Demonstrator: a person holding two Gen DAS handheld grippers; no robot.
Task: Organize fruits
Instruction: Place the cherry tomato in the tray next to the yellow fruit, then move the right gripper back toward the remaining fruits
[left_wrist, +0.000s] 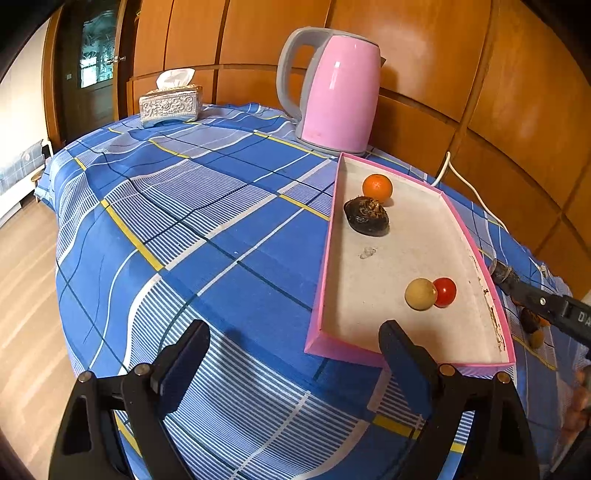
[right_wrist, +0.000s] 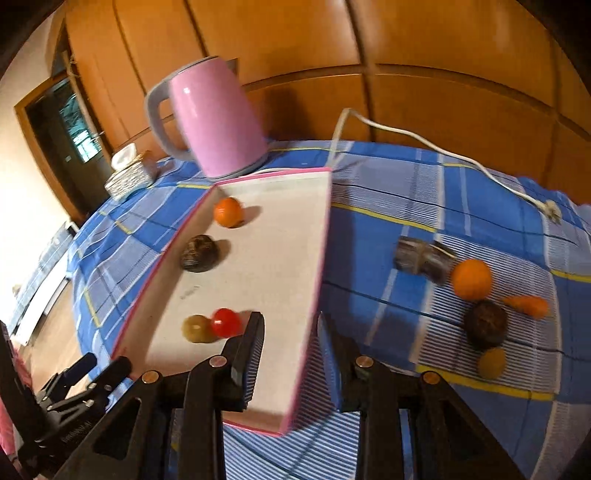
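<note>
A pink-rimmed shallow tray (left_wrist: 417, 254) lies on the blue checked cloth. In it are an orange (left_wrist: 377, 187), a dark brown fruit (left_wrist: 366, 216), a tan round fruit (left_wrist: 420, 294) and a red cherry tomato (left_wrist: 444, 291). My left gripper (left_wrist: 295, 358) is open and empty at the tray's near left corner. My right gripper (right_wrist: 291, 339) is open, its jaws astride the tray's right wall (right_wrist: 316, 295), empty. On the cloth right of the tray lie a dark cane piece (right_wrist: 421, 258), an orange (right_wrist: 472, 278), a small carrot (right_wrist: 526, 305), a dark fruit (right_wrist: 485, 323) and a yellowish fruit (right_wrist: 492, 363).
A pink kettle (left_wrist: 338, 92) stands behind the tray, its white cord (right_wrist: 424, 147) trailing over the cloth to a plug (right_wrist: 550, 212). A tissue box (left_wrist: 170, 103) sits at the far left. The table edge drops to a wooden floor (left_wrist: 26, 280) on the left.
</note>
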